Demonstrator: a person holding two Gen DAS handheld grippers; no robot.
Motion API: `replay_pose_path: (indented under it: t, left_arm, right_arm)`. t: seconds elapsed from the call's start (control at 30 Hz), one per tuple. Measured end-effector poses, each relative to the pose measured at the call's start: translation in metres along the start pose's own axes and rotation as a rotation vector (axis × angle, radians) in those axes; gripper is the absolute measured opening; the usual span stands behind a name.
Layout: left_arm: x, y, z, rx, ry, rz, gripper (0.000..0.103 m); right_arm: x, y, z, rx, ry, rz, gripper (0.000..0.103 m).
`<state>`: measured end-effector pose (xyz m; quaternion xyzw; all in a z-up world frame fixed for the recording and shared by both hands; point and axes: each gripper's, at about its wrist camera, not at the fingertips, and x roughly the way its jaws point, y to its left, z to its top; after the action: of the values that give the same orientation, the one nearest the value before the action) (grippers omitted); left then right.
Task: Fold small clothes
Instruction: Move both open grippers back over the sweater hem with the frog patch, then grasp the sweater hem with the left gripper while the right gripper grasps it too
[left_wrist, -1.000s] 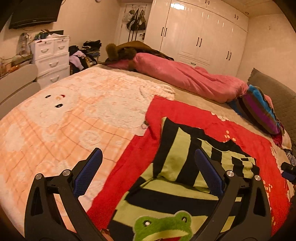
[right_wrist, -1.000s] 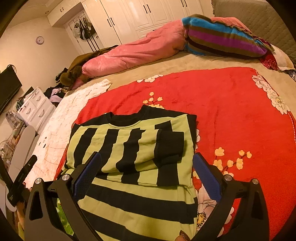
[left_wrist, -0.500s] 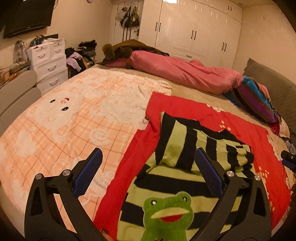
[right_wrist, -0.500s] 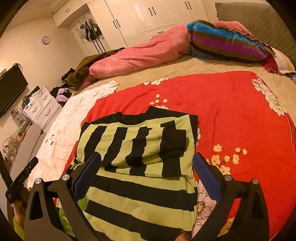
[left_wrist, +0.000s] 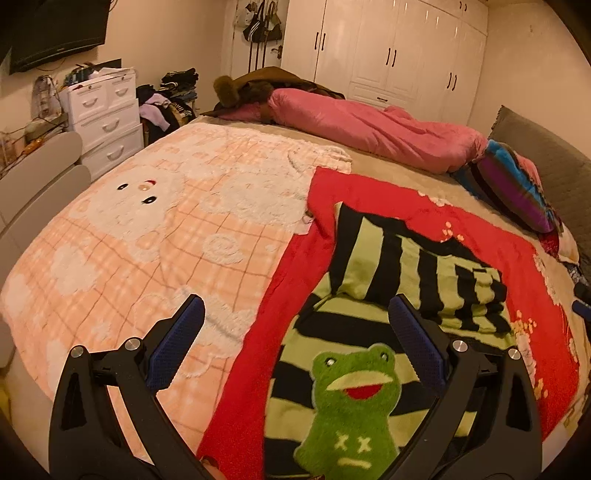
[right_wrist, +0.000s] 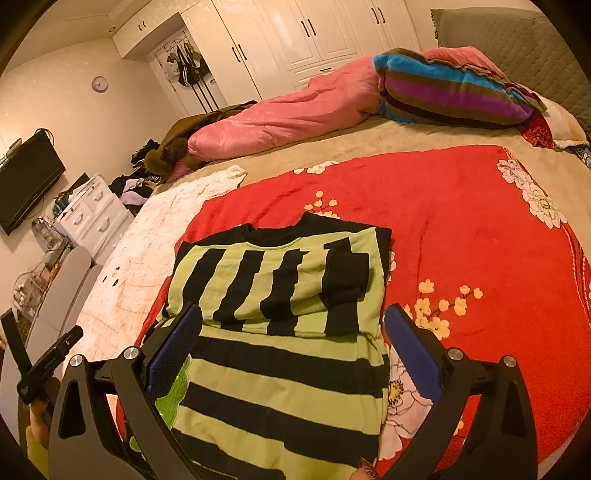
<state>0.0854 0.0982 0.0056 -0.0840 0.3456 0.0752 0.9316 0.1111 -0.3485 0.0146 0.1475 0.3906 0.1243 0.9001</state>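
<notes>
A small green-and-black striped sweater (right_wrist: 280, 317) lies flat on the red blanket (right_wrist: 461, 229), both sleeves folded across its chest. It also shows in the left wrist view (left_wrist: 413, 266), where a green frog patch (left_wrist: 351, 398) sits on its lower part. My left gripper (left_wrist: 295, 332) is open and empty, above the sweater's lower left side. My right gripper (right_wrist: 291, 332) is open and empty, above the sweater's lower half. The left gripper shows in the right wrist view (right_wrist: 48, 362) at far left.
A peach blanket (left_wrist: 155, 236) covers the bed's left half. A pink duvet (left_wrist: 369, 129) and a striped pillow (right_wrist: 450, 92) lie at the far side. White drawers (left_wrist: 107, 118) and wardrobes (left_wrist: 391, 48) stand beyond the bed.
Both grippers have drawn back and up from the sweater, still open. More of the frog patch and the lower hem now shows in the left wrist view.
</notes>
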Motion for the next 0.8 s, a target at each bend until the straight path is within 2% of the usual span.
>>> replay_pose_path:
  t: [0.6, 0.8]
  left_arm:
    - [-0.021, 0.015, -0.018, 0.012, 0.023, 0.019, 0.094]
    - [-0.019, 0.019, -0.028, 0.02, 0.067, 0.019, 0.094]
  right_arm:
    - [-0.017, -0.006, -0.038, -0.051, 0.08, -0.013, 0.099]
    - [-0.017, -0.005, -0.055, -0.069, 0.125, -0.017, 0.099]
